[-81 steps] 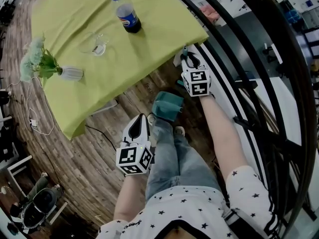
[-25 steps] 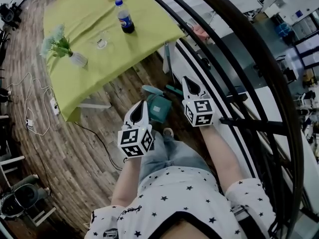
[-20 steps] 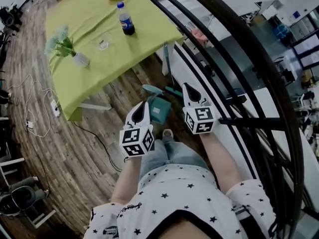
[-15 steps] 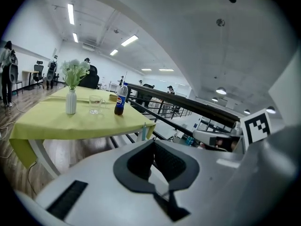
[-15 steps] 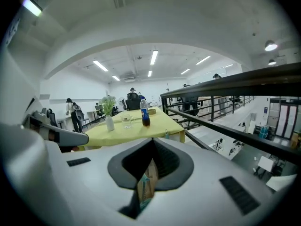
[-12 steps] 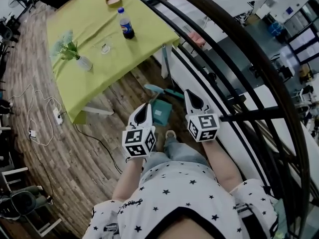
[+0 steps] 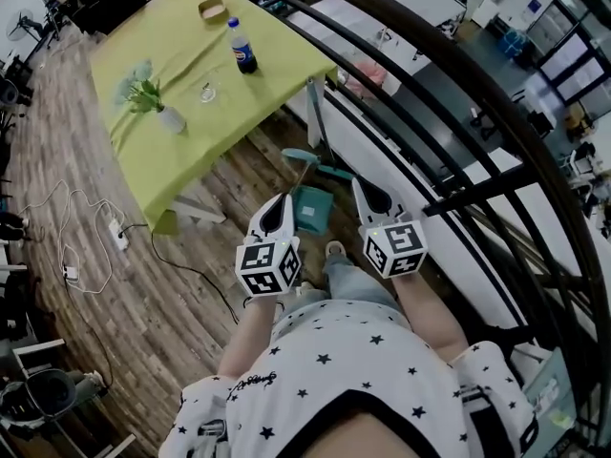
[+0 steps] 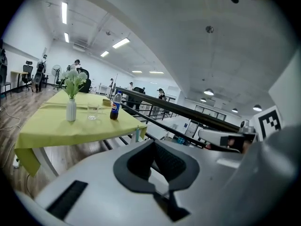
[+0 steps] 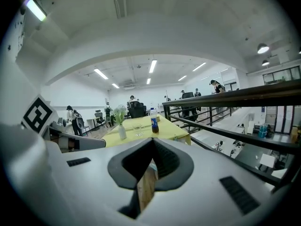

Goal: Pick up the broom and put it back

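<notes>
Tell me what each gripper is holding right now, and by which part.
Nothing is held. The left gripper and the right gripper each have their jaws together, with nothing between them.

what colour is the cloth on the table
The tablecloth is yellow-green, clearest in the head view.

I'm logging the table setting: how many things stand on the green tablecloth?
4: a vase of flowers near the left edge, a glass mid-table, a cola bottle right of it, a small tray at the far end. Nothing looks hidden.
</notes>
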The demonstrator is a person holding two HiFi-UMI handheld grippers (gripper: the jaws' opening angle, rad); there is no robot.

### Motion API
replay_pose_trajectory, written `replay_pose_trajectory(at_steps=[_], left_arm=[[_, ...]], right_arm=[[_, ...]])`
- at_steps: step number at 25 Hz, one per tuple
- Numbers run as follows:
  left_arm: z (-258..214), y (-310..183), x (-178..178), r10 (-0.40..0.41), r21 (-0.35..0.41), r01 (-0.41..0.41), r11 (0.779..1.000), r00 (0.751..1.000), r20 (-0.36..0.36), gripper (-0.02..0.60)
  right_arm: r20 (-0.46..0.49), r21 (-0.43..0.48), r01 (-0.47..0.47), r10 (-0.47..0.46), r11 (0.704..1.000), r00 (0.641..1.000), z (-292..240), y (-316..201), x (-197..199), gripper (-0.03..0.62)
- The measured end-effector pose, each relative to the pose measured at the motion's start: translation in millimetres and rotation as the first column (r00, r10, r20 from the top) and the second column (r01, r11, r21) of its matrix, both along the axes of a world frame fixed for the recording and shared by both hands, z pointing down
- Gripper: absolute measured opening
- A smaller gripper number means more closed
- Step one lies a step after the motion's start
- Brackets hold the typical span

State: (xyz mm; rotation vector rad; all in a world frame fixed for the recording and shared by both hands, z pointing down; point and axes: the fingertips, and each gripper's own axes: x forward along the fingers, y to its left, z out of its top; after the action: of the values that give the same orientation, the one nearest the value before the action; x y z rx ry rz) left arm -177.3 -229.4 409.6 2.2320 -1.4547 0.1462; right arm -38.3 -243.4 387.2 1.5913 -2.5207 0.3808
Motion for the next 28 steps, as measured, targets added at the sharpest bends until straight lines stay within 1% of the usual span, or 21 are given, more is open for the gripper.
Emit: replay_pose_trajectory(at_steps=[7,12,18,23,28], left_arm=[[-11,26,-11,0.034,0.019,-0.034,0.999,0.999,0.001,0.012],[-14,42,-18,0.046,0.023,-0.046,0.999,0.999,0.002,0.012],[-14,49,-21,0.056,0.027,-0.056,0.998,0.998,0.001,0.012],[-16,50,-25,0.061,0.03,-0.061,0.998,0.998,0.005,0.012],[-17,47,-29,0.062,0.032,-0.062,0.998,0.998,0.006,0.012]], right_arm=[[0.008,0.019,-0.021,0.021,1.0,1.0,-12,34,-7,-0.006],[0.003,0.02,-0.019,0.019,1.0,1.0,-12,52,-13,-0.006],[0.035,0.019,-0.021,0.02,1.0,0.999,-15,60,-19,-0.008],[0.019,0.017,-0.03,0.03,0.999,0.999,-15,59,-20,-0.008],[0.029,0.017,-0.033,0.032,0.999,0.999,-16,57,-24,-0.008]])
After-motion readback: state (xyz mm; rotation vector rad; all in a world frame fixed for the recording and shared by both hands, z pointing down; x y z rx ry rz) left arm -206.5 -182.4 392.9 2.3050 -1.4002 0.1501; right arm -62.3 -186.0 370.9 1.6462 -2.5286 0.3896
